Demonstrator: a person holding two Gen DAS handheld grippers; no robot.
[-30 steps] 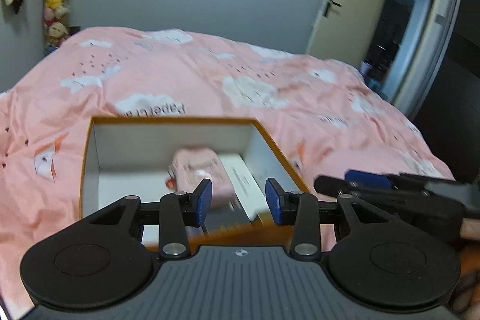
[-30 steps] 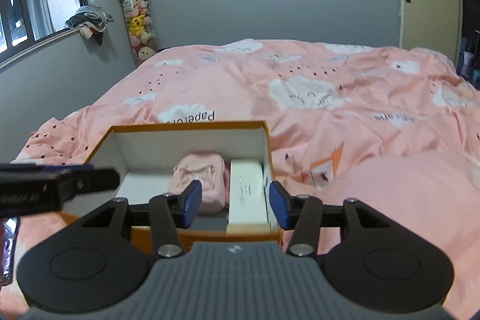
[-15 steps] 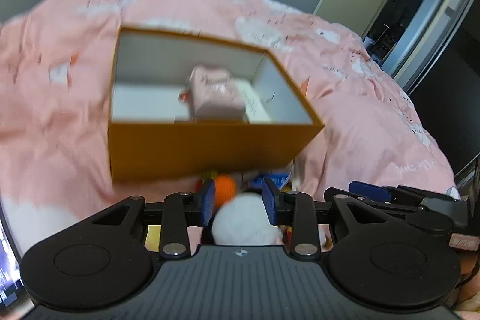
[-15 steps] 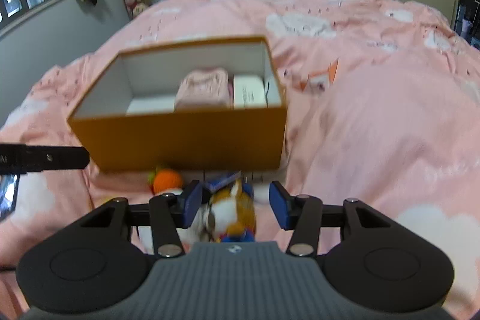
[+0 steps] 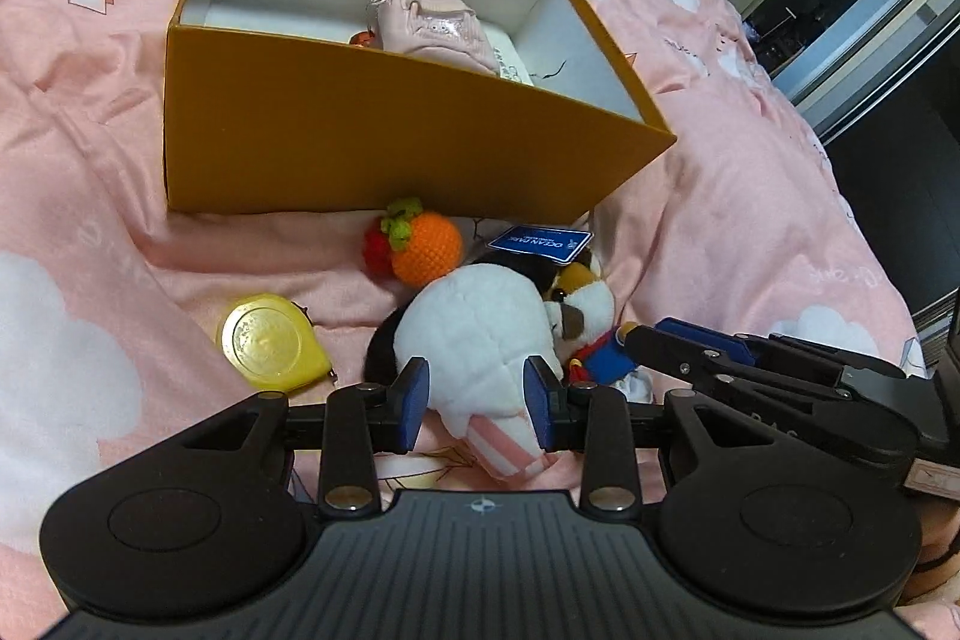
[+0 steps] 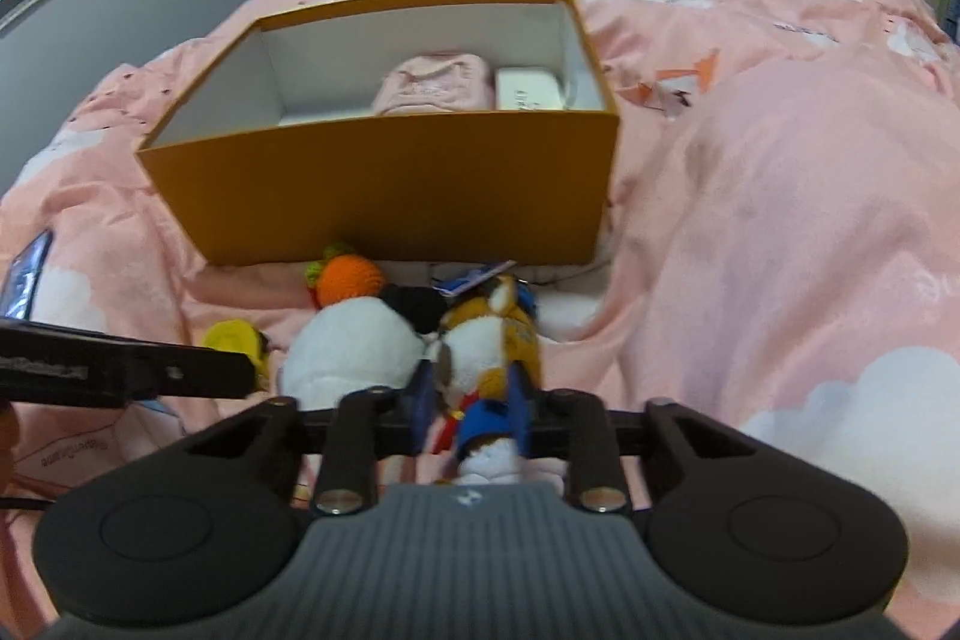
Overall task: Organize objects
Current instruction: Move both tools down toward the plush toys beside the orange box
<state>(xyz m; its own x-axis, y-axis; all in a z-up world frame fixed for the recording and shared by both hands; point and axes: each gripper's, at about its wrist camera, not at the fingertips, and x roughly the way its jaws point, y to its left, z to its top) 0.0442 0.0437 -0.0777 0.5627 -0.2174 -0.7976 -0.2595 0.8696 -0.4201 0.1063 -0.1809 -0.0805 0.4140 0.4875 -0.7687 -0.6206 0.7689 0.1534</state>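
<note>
Since a second ago both tongs have dropped from over the orange box to the toys on the bed: left tongs straddle the white plush, contact unclear; right tongs are closing on the brown plush. Pickup starts. Box holds a pink pouch and white case.

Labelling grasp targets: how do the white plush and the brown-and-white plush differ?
1. The white plush is larger and rounder; the brown-and-white plush is narrower.
2. The white plush is nearly all white with a pink striped patch; the brown-and-white plush has blue clothing.
3. The white plush sits between the left gripper jaws; the right gripper jaws are closing around the brown-and-white plush.

Both lie side by side on the pink bedding, in front of the orange box.
</note>
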